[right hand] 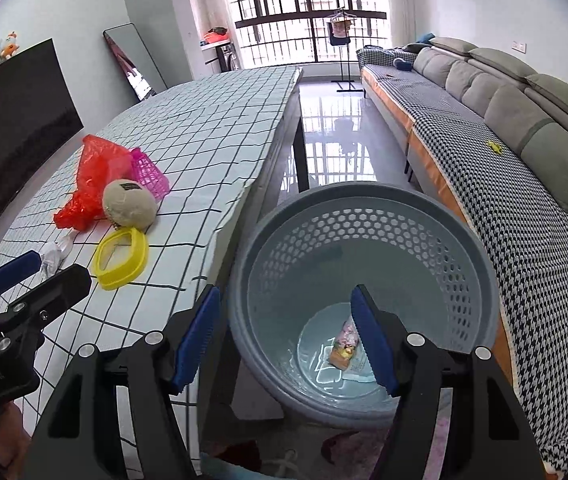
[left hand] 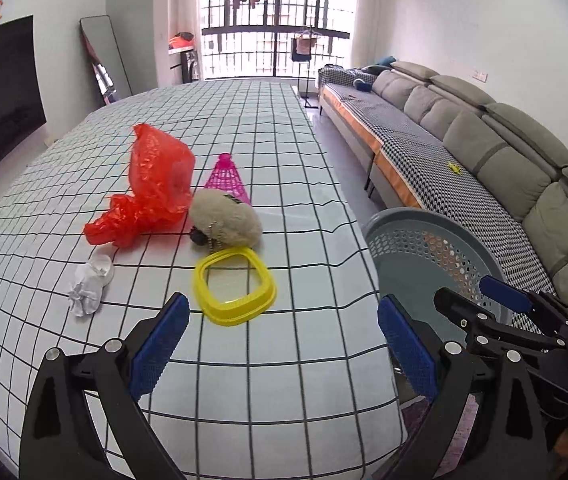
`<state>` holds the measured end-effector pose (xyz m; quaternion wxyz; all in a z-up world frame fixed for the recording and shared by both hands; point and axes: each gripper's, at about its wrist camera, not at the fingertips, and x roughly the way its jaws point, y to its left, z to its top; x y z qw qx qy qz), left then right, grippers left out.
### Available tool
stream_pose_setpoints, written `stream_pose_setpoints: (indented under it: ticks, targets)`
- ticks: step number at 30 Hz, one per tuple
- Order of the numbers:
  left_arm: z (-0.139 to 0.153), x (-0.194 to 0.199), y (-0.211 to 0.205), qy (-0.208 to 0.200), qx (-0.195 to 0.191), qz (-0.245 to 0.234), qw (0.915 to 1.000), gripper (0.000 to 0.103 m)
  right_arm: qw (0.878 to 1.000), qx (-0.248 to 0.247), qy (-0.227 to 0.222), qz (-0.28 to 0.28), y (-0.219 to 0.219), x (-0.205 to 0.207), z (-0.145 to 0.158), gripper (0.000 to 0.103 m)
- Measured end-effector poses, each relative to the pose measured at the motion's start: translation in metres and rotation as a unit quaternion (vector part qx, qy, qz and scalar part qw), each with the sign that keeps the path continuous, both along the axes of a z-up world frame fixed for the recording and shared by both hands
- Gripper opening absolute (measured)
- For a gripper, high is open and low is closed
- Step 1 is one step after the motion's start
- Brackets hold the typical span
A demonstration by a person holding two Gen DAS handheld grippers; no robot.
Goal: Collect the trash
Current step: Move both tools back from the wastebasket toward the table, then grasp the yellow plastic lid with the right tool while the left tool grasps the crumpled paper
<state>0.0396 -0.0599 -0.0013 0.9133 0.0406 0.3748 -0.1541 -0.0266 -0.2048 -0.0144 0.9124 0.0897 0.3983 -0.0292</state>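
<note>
Both the left hand-held gripper (left hand: 284, 344) and right hand-held gripper (right hand: 286, 340) gape wide and empty, while the red plastic bag (left hand: 151, 188), left of centre on the bench (left hand: 284, 380), looks light, crinkly, best pinched at a fold.

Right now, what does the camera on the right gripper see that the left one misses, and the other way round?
Only the right wrist view looks down into the basket, showing a wrapper at its bottom below the open right gripper. Only the left wrist view shows the white crumpled tissue whole, ahead of the open left gripper. Both show the red bag, pink cone, beige ball and yellow ring.
</note>
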Motion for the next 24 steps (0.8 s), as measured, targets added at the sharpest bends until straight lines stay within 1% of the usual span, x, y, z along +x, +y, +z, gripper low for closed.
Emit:
stream_pose_setpoints:
  ticks: [5, 9, 12, 17, 18, 20, 23, 24]
  targets:
    - [-0.003, 0.005, 0.033, 0.000, -0.003, 0.035, 0.9994, 0.093, 0.999, -0.007, 0.006, 0.034, 0.032, 0.021, -0.006, 0.065]
    - [-0.009, 0.010, 0.059, 0.005, 0.005, 0.060, 0.9982, 0.093, 0.998, -0.008, 0.011, 0.053, 0.056, 0.036, -0.013, 0.065]
    - [-0.015, 0.014, 0.078, 0.010, 0.013, 0.075, 0.9970, 0.093, 0.998, -0.009, 0.015, 0.067, 0.072, 0.045, -0.017, 0.065]
    - [-0.023, 0.019, 0.105, 0.018, 0.015, 0.092, 0.9955, 0.093, 0.996, -0.015, 0.026, 0.086, 0.099, 0.061, -0.024, 0.065]
    - [-0.024, 0.020, 0.110, 0.018, 0.016, 0.094, 0.9952, 0.093, 0.995, -0.016, 0.029, 0.090, 0.104, 0.064, -0.025, 0.066]
    - [-0.027, 0.024, 0.118, 0.020, 0.016, 0.101, 0.9945, 0.093, 0.994, -0.019, 0.032, 0.098, 0.114, 0.070, -0.026, 0.070]
    - [-0.029, 0.029, 0.132, 0.022, 0.017, 0.113, 0.9932, 0.093, 0.993, -0.021, 0.036, 0.109, 0.126, 0.079, -0.027, 0.071]
    - [-0.029, 0.031, 0.137, 0.022, 0.017, 0.118, 0.9927, 0.093, 0.993, -0.021, 0.037, 0.111, 0.130, 0.082, -0.026, 0.073]
